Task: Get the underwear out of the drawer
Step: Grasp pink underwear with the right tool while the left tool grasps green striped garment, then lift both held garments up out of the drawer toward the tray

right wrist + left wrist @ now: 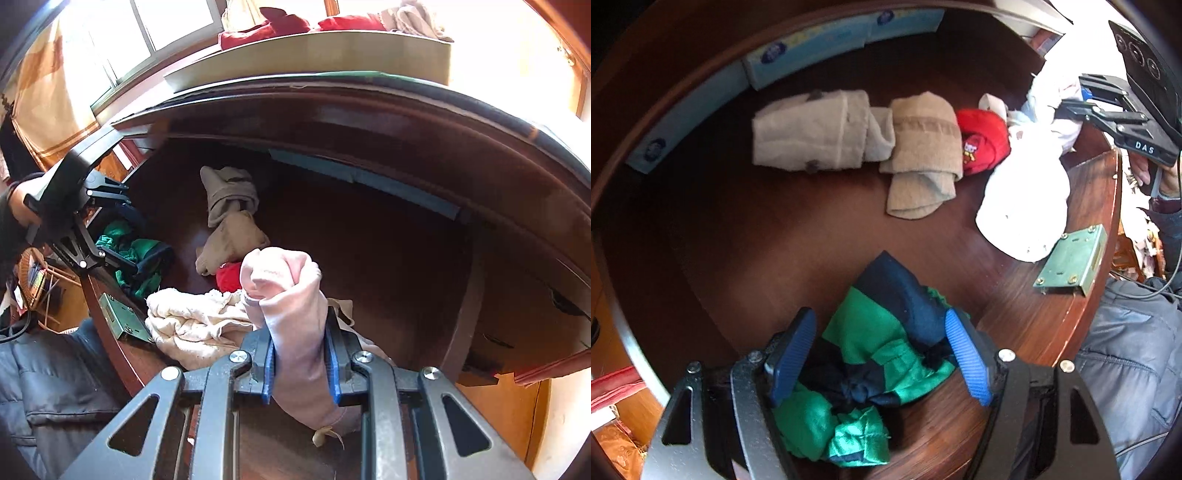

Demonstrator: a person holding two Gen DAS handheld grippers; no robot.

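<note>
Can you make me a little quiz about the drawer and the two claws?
1. True or false: the right claw is squeezing a pale pink garment.
2. What colours are the underwear between the left claw's fingers?
3. The red garment lies: A) beside a beige towel, B) outside the wooden drawer, C) in a claw.

Key: 1 true. 2 green and navy. 3 A.

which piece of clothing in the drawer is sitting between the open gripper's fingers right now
The green and navy garment, bunched at the drawer's front edge between the left gripper. The beige pieces and the red one lie farther back.
</note>
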